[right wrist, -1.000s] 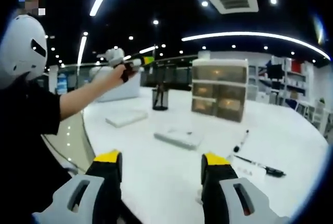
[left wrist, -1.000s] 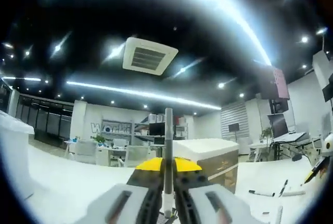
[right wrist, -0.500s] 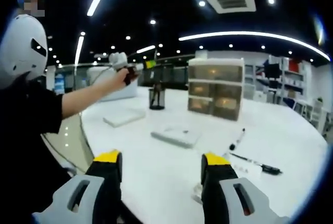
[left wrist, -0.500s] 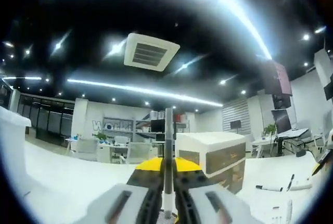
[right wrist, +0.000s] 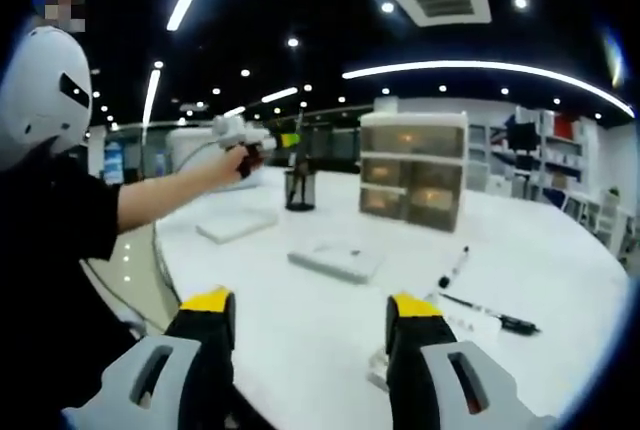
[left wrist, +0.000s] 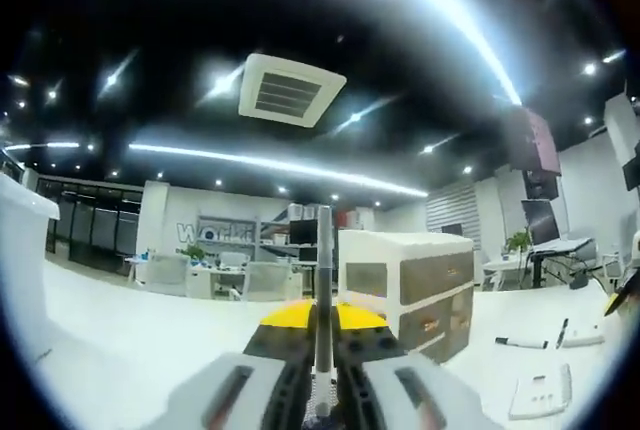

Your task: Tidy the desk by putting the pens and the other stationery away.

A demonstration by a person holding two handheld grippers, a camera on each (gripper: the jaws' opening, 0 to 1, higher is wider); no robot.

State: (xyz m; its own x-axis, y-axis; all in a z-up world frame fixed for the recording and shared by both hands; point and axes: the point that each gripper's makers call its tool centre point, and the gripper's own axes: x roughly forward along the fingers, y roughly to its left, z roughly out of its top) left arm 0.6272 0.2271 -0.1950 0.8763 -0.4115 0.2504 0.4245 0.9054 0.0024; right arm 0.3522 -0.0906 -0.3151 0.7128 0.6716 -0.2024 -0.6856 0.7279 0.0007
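Right gripper view | left gripper [right wrist: 285, 140] carried on outstretched arm, clamped on grey pen [left wrist: 323, 280] kept upright, probably for dropping into mesh pen holder [right wrist: 299, 190] just below | drawer unit [right wrist: 417, 170] | right gripper [right wrist: 310, 335] low, jaws apart, empty | marker [right wrist: 453, 268] lying on desk [right wrist: 560, 280]

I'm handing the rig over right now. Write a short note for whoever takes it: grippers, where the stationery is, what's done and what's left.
Left gripper: shut on a grey pen, held up near the black mesh pen cup.
Right gripper: open, holding nothing, low over the white desk.
Done: one pen picked up, not yet dropped in the cup.
Left: two pens and a white flat case on the desk, in front of the drawer unit.
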